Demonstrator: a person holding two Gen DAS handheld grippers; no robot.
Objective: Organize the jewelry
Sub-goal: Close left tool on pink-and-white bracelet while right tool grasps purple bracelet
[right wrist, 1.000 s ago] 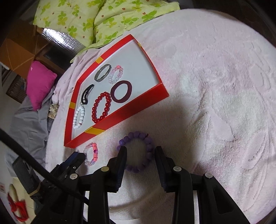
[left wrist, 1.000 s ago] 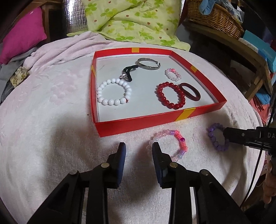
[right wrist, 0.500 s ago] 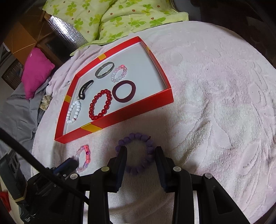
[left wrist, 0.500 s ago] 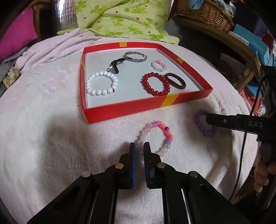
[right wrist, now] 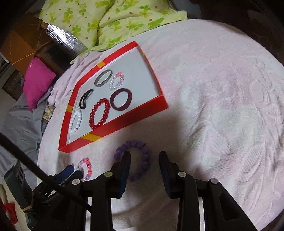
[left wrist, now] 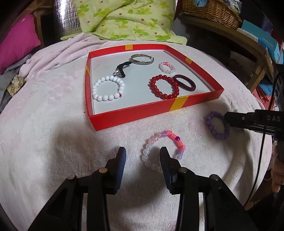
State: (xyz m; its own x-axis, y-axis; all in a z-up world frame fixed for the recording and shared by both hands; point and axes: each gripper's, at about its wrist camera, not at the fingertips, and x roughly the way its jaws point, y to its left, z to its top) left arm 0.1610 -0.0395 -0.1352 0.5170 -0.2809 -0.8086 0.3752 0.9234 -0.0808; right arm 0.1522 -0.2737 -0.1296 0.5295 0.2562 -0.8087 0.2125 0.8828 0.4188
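Note:
A pink and clear bead bracelet (left wrist: 164, 144) lies on the pink towel in front of the red tray (left wrist: 134, 113). My left gripper (left wrist: 142, 155) is open, its jaws astride the bracelet's near left part. A purple bead bracelet (right wrist: 134, 158) lies to the right on the towel; it also shows in the left wrist view (left wrist: 215, 127). My right gripper (right wrist: 144, 160) is open over the purple bracelet, its left finger inside the loop. The tray holds white (left wrist: 108, 88), red (left wrist: 164, 86), dark red (left wrist: 184, 82), silver (left wrist: 142, 59) and small pink (left wrist: 166, 67) pieces and a black clip (left wrist: 121, 69).
A green floral quilt (left wrist: 124, 19) lies behind the tray. A magenta cushion (left wrist: 16, 46) is at the far left. A wicker basket (left wrist: 213, 10) and boxes stand on a wooden shelf at the right. The towel-covered round surface drops off at its edges.
My left gripper shut half a second ago beside the pink bracelet, then opened again around its near part. The right gripper stays open over the purple bracelet and has shifted slightly.

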